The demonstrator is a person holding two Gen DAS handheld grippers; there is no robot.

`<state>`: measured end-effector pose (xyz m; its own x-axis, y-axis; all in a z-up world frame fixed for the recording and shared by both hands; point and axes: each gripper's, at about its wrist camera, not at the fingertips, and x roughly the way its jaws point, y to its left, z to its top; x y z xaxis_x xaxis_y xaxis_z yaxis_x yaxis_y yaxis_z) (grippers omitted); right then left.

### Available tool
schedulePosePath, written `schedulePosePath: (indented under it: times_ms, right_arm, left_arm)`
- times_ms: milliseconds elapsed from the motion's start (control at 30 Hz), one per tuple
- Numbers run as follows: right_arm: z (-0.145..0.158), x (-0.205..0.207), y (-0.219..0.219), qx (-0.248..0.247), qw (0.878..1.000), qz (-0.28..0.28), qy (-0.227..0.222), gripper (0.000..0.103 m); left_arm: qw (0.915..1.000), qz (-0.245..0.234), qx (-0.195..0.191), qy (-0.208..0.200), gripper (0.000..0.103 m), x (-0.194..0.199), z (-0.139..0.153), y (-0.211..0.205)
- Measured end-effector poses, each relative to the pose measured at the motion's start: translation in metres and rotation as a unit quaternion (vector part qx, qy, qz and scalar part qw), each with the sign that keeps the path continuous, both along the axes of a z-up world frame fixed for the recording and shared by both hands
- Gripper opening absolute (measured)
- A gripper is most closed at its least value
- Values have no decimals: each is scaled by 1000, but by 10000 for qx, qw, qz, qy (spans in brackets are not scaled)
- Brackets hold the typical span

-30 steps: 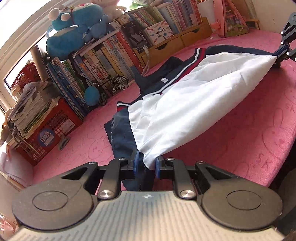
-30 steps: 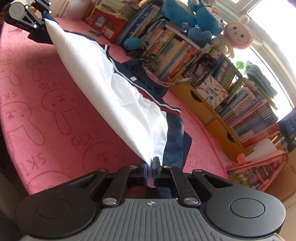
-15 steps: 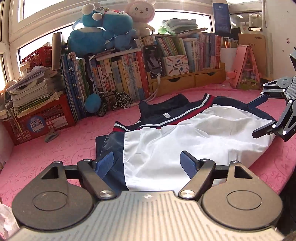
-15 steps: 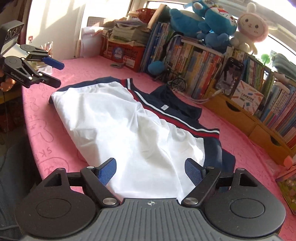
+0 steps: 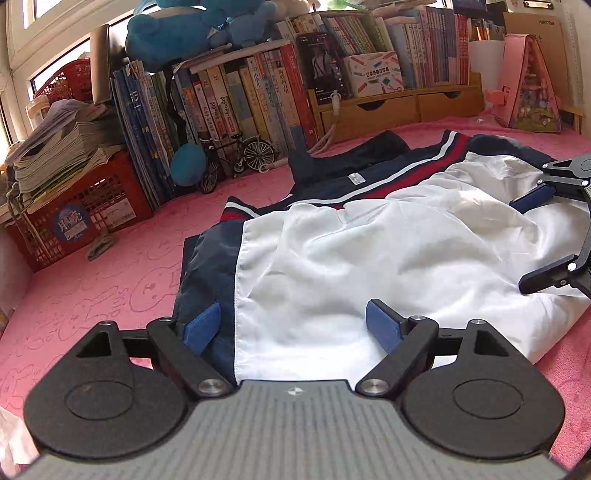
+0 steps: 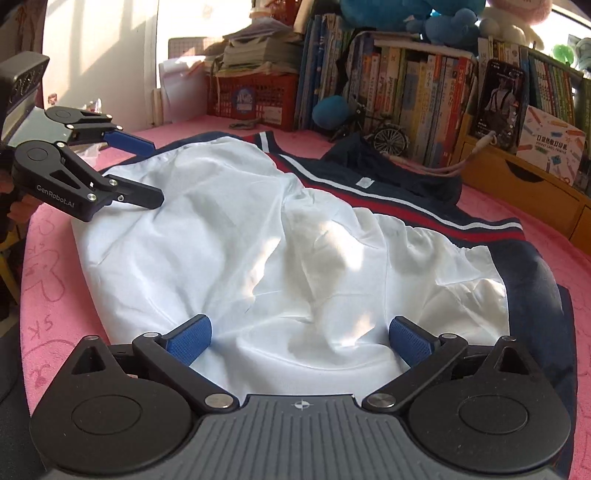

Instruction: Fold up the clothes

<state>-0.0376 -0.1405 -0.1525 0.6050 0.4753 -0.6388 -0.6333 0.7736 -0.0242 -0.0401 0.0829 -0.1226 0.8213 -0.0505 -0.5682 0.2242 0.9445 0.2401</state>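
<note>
On pink cloth [image 5: 110, 280], rumpled white-navy jacket [image 5: 369, 258]

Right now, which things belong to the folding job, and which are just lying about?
Job: jacket; left gripper, open; right gripper, open.

Lying about: books; red crate; toy bicycle; blue plush; pink toy house.

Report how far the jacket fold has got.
Done: the jacket's white lining is folded over the navy side and lies on the pink mat. In hand: nothing; the left gripper and right gripper have just been opening, and their pads stand clear of the cloth. Left: the lining is puffed and creased, the collar sticks out, and more folds look needed.
</note>
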Motion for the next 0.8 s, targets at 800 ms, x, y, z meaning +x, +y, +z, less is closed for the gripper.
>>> schedulePosePath:
  times_ms: [800]
  right_arm:
    - [2,2,0,22,10000,4,53,103]
  left_arm:
    - [9895,1372,408,-182,103,-1,-11,66]
